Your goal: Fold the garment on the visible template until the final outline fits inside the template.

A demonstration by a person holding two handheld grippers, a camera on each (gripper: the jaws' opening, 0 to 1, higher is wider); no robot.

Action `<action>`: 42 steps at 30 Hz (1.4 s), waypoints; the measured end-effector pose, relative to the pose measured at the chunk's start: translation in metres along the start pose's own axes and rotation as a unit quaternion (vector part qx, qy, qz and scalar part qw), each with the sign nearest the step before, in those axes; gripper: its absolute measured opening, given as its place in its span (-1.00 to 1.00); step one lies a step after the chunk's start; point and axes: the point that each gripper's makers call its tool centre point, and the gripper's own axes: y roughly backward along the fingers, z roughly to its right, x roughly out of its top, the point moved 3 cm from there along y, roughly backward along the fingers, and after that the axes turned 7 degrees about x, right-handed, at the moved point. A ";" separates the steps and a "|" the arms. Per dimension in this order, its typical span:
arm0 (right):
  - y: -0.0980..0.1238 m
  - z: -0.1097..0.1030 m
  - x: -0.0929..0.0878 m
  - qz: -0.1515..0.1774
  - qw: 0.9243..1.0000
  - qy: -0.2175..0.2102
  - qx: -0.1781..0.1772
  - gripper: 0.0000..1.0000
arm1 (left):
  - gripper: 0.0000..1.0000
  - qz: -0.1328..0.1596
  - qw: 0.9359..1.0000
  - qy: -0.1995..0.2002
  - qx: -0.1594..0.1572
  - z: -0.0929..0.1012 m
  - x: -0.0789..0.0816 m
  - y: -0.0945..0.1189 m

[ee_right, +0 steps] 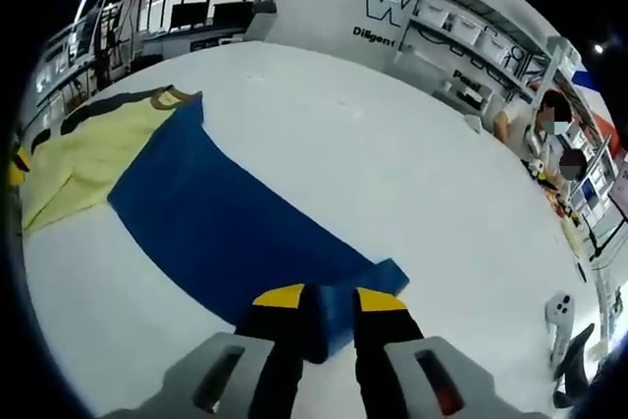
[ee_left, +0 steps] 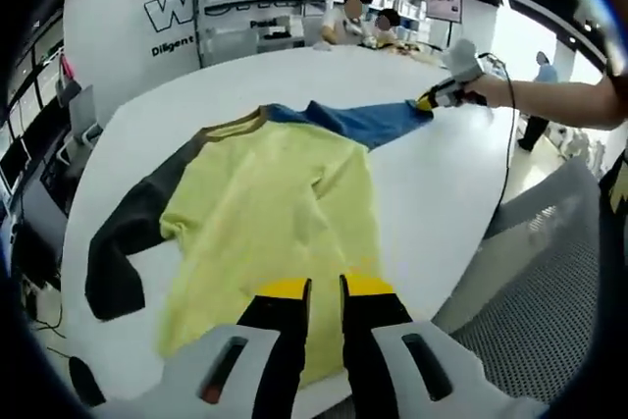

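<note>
While the left tool (ee_left: 325, 287) is pinching the garment (ee_left: 285, 213) hem, the right tool (ee_right: 331, 298) is clamping the blue sleeve (ee_right: 235, 223); folding it inward needs even tension.

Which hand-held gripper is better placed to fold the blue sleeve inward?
Right. The right hand-held gripper is already closed on the blue sleeve cuff, stretched outward; the left hand-held gripper sits at the yellow hem.

Your white table (ee_left: 442, 193) carries one garment (ee_left: 285, 213) spread flat, its yellow body near you, a dark grey sleeve (ee_left: 128, 233) to the left and a blue sleeve (ee_right: 235, 233) (stretched out) far right.
</note>
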 end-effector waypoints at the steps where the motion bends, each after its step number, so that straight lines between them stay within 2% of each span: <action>1: -0.001 0.000 0.000 -0.001 1.000 0.002 0.002 -0.75 | -0.79 0.000 1.000 -0.002 -0.003 0.002 0.000 -0.001; 4: -0.003 -0.001 -0.002 -0.006 1.000 0.006 0.003 -0.76 | -0.81 0.000 0.999 -0.027 -0.026 0.015 0.000 -0.005; 7: -0.004 -0.001 -0.004 -0.007 1.000 0.001 0.000 -0.78 | -0.78 -0.012 0.998 -0.045 -0.044 0.028 -0.005 -0.010; 15: -0.004 0.001 -0.009 -0.015 1.000 0.011 -0.007 -0.89 | -0.76 -0.030 0.996 -0.050 -0.061 0.043 -0.014 -0.017; 18: -0.005 0.002 -0.012 -0.020 1.000 0.012 -0.009 -1.00 | -0.77 -0.039 0.996 -0.050 -0.060 0.044 -0.018 -0.018; 25: -0.004 0.004 -0.012 -0.020 1.000 0.014 -0.015 -1.00 | -0.76 -0.048 0.996 -0.045 -0.053 0.039 -0.024 -0.017; 26: 0.002 0.009 -0.009 -0.007 0.999 0.013 -0.031 -1.00 | -0.76 -0.050 0.996 -0.045 -0.051 0.038 -0.025 -0.017; 29: 0.009 0.016 -0.006 0.008 0.999 0.005 -0.048 -1.00 | -0.76 -0.050 0.997 -0.043 -0.048 0.037 -0.025 -0.016; 34: 0.019 0.030 -0.012 0.011 0.997 -0.002 -0.071 -1.00 | -0.76 -0.050 0.997 -0.043 -0.049 0.037 -0.026 -0.016; 42: 0.027 0.024 -0.016 0.011 0.997 -0.023 -0.077 -1.00 | -0.76 -0.049 0.997 -0.044 -0.048 0.038 -0.025 -0.014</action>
